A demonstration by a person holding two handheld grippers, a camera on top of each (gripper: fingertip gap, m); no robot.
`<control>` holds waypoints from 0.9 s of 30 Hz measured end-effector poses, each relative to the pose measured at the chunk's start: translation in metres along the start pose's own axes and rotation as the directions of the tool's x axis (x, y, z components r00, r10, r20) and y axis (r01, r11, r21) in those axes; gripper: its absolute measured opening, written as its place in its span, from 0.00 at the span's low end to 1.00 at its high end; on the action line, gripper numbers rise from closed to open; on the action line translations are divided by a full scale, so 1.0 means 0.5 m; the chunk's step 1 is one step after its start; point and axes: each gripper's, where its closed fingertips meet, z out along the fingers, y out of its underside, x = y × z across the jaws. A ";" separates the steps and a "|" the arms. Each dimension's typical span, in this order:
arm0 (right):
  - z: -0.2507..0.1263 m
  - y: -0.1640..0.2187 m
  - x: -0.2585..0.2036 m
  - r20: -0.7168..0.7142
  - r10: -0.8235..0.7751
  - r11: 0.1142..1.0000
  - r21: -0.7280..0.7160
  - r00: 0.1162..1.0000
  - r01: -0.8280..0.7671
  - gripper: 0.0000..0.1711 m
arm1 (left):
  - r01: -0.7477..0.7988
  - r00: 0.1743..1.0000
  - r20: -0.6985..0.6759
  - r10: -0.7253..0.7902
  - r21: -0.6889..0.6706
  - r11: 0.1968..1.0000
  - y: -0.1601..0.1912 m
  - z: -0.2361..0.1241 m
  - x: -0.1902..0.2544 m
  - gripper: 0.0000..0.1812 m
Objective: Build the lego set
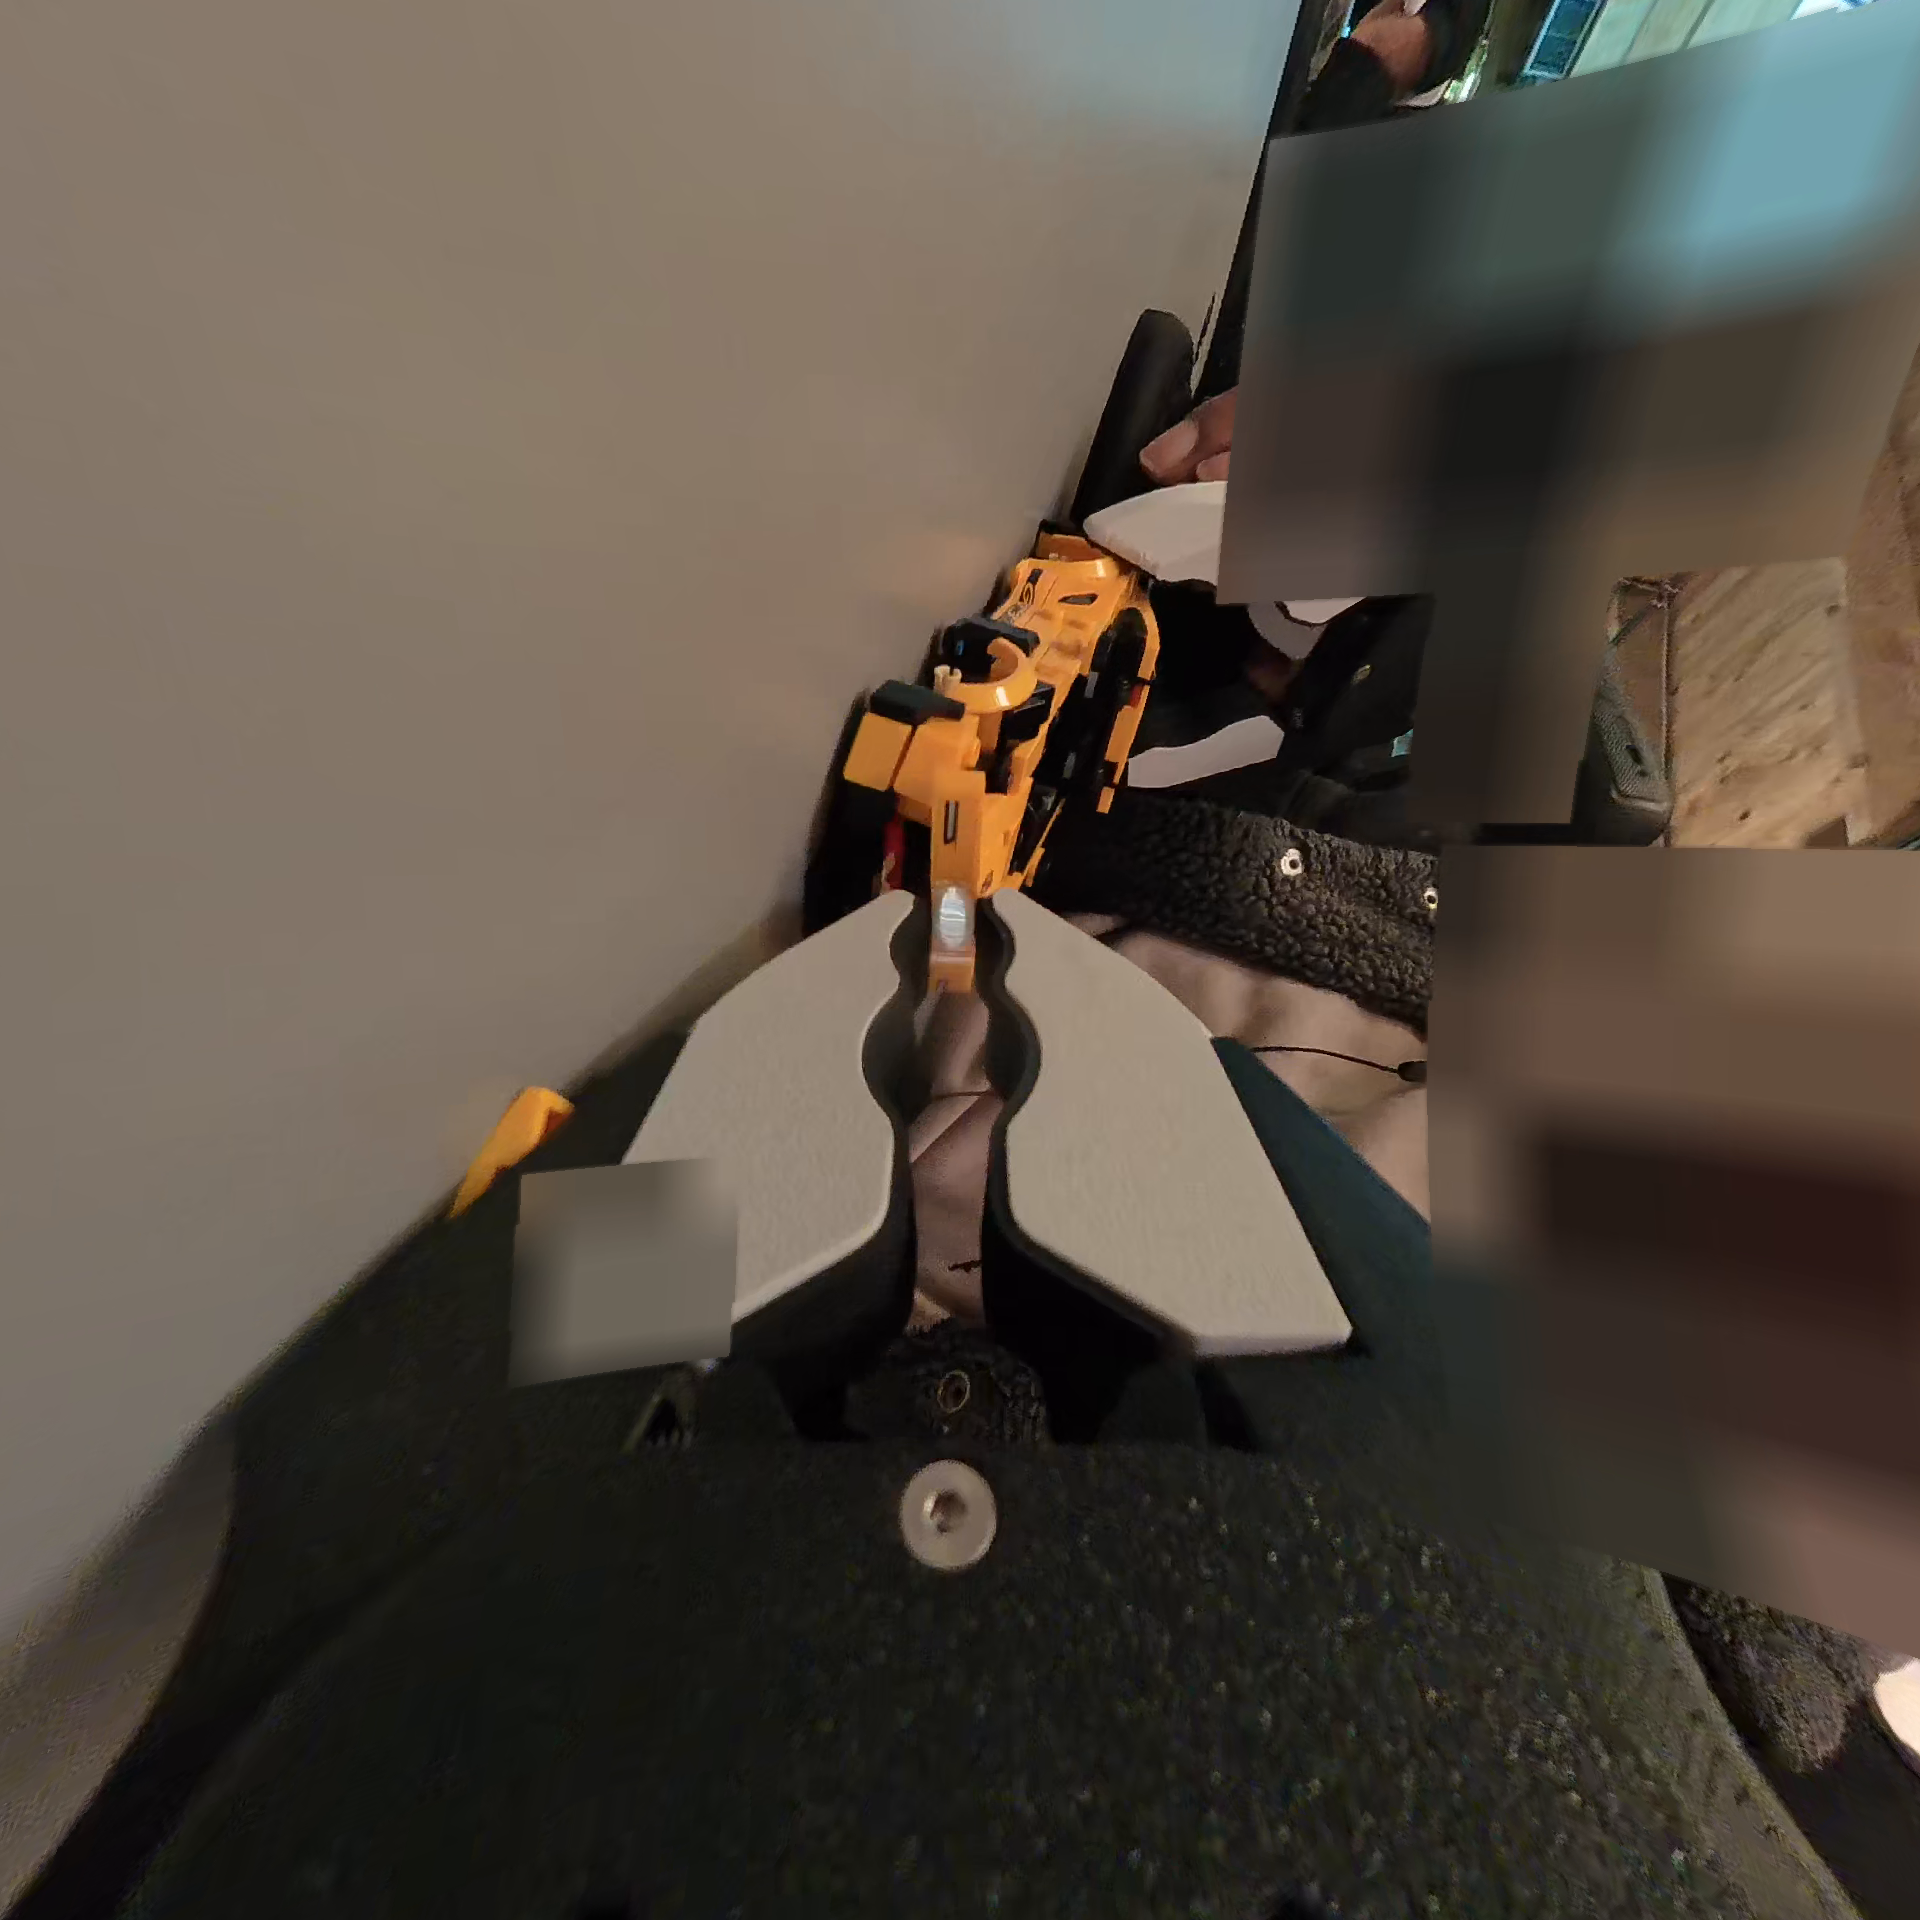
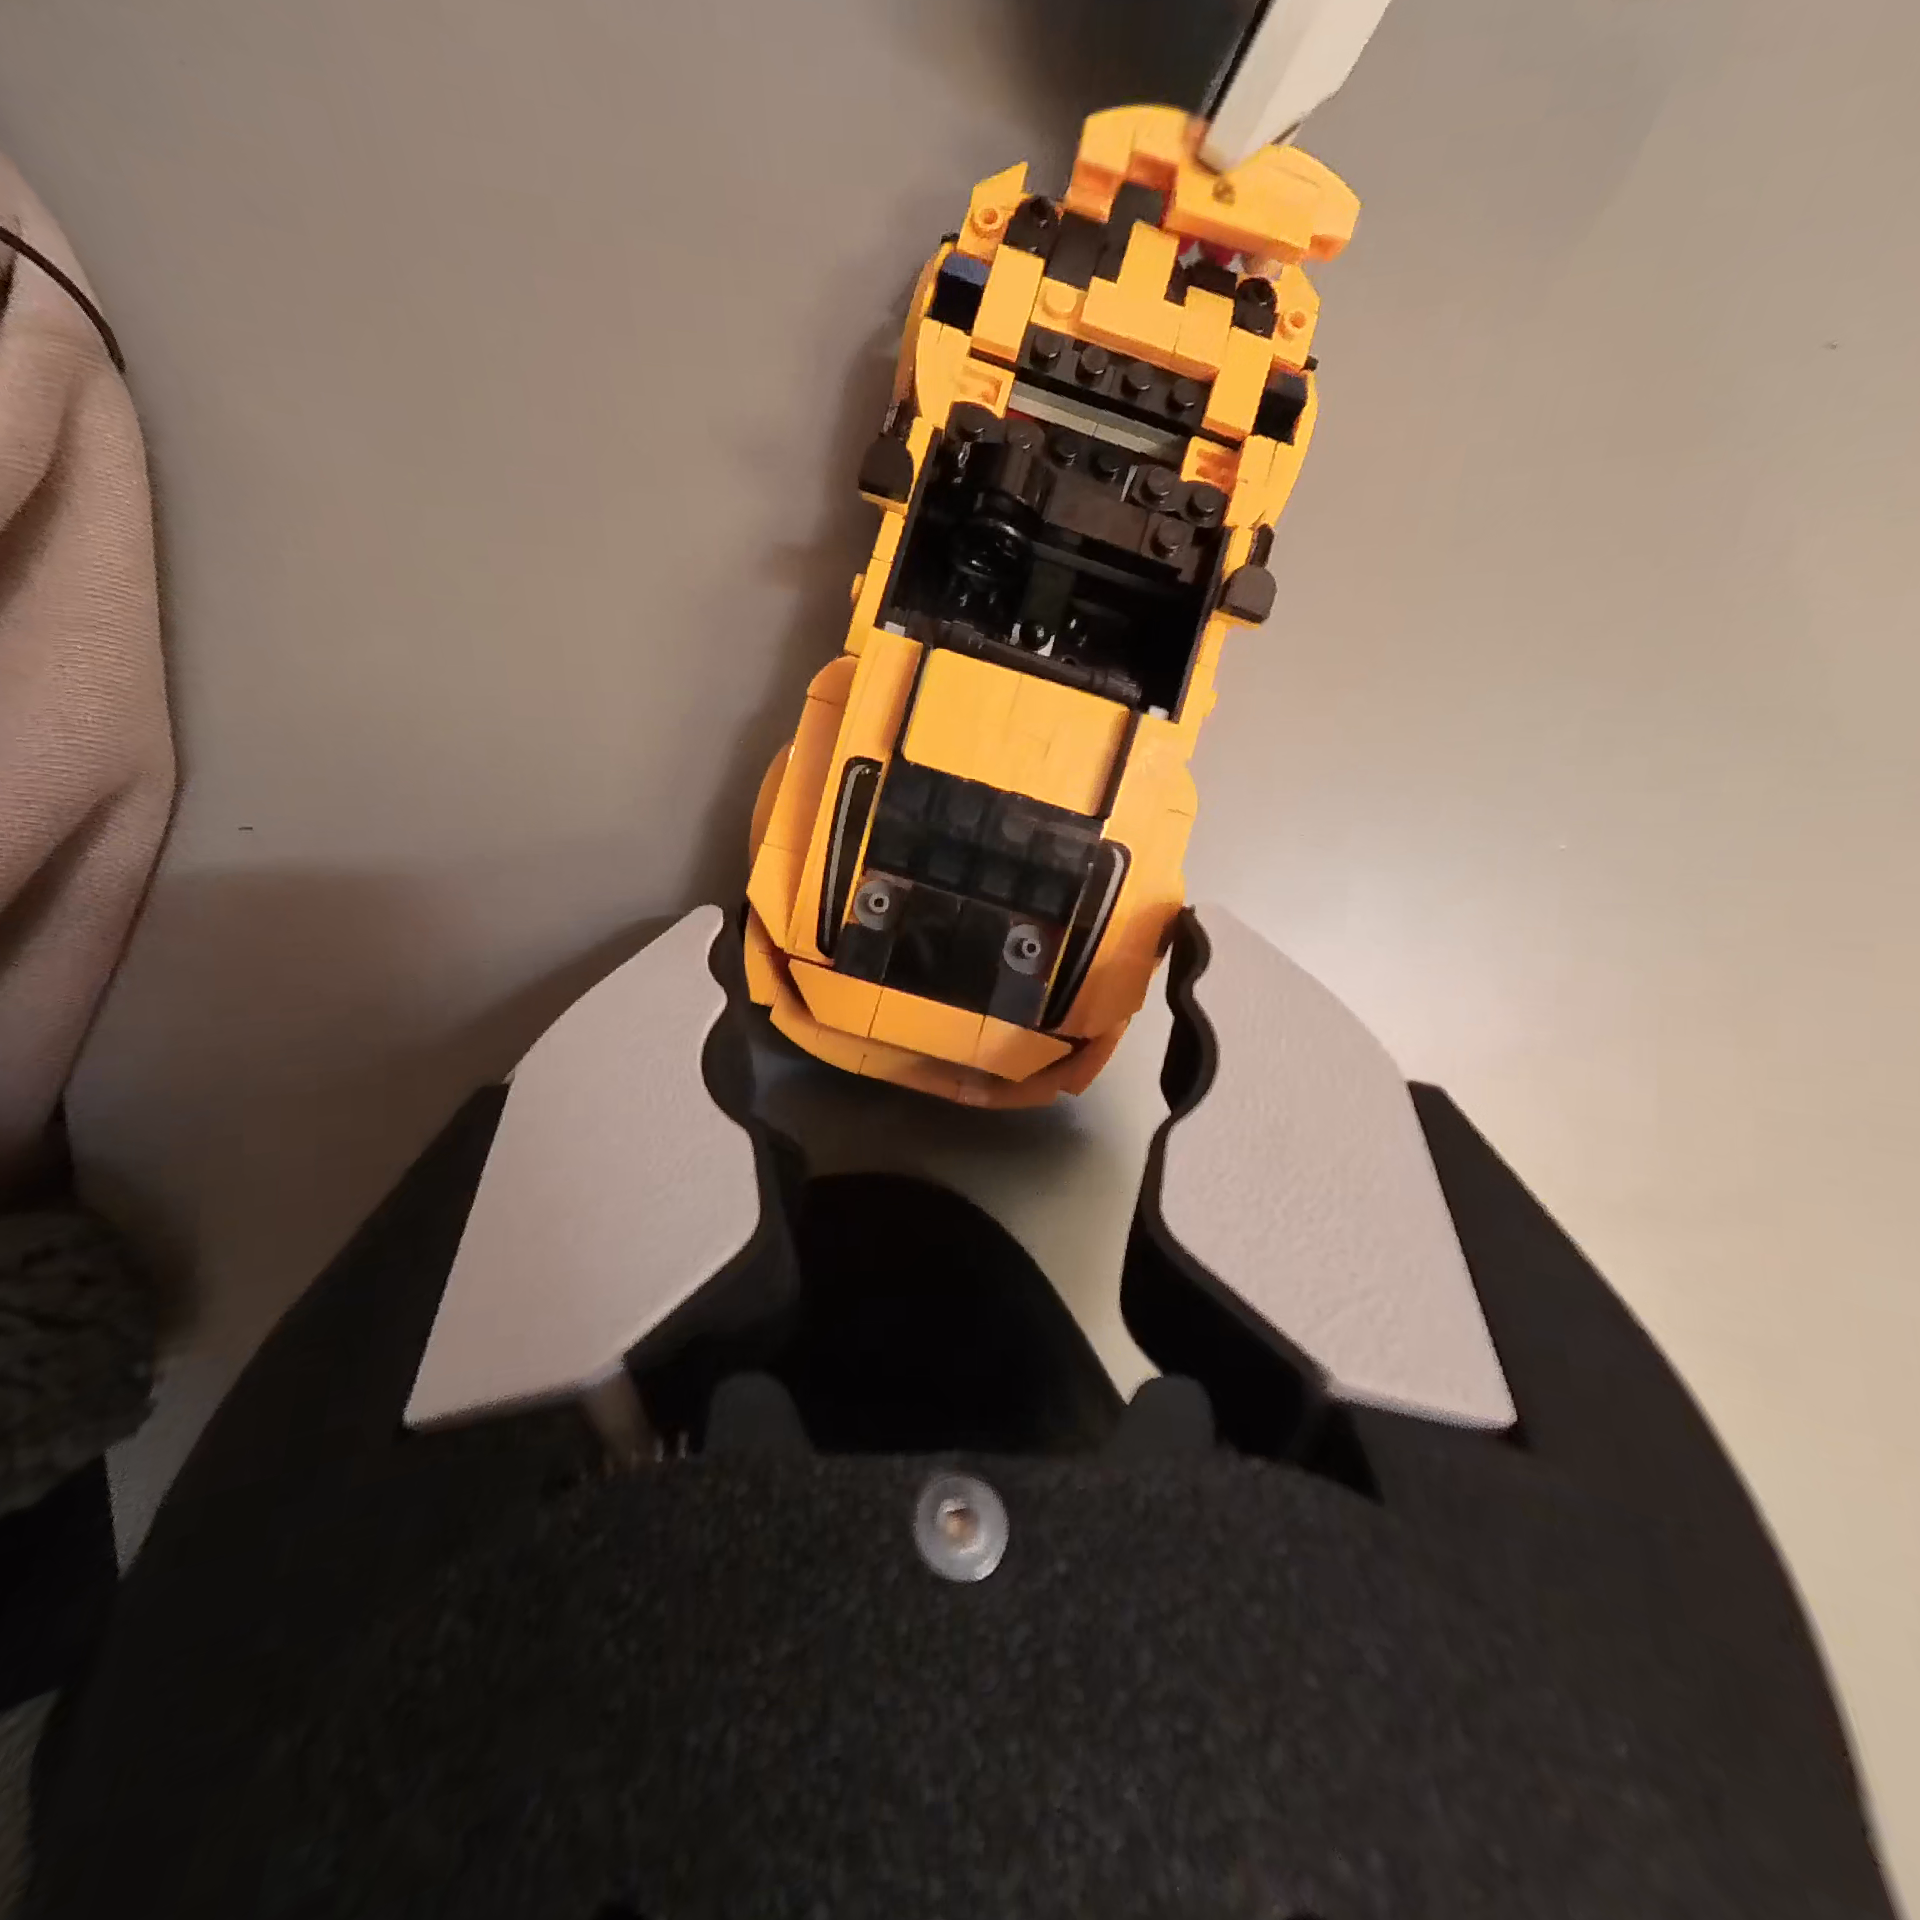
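Observation:
An orange and black lego car (image 2: 1013,727) lies on the grey table (image 2: 416,520), roof open, nose towards the right wrist camera. My right gripper (image 2: 951,935) has a finger on each side of the car's nose and is shut on it. My left gripper (image 1: 951,935) is shut on a small orange piece (image 1: 951,961) held against the car's rear end (image 1: 997,748). In the right wrist view the left gripper's white finger (image 2: 1288,73) shows at the top, resting on that orange piece (image 2: 1257,203).
A loose orange piece (image 1: 514,1138) lies near the table edge. A person's beige and dark fleece clothing (image 1: 1247,894) is close behind the table edge. It also shows at the left of the right wrist view (image 2: 73,675). Across from one pair of fingers to the other is roughly 12 cm.

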 end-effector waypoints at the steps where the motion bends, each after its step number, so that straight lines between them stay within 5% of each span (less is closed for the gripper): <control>1: -0.001 0.001 0.002 0.003 -0.001 1.000 0.006 1.000 0.001 0.45 | -0.001 1.000 0.002 0.001 0.002 1.000 0.001 0.000 -0.001 0.04; 27: -0.006 0.009 0.011 0.039 -0.047 0.998 0.047 0.998 0.046 0.45 | -0.030 0.995 0.093 0.032 -0.021 0.999 0.013 0.006 -0.017 0.04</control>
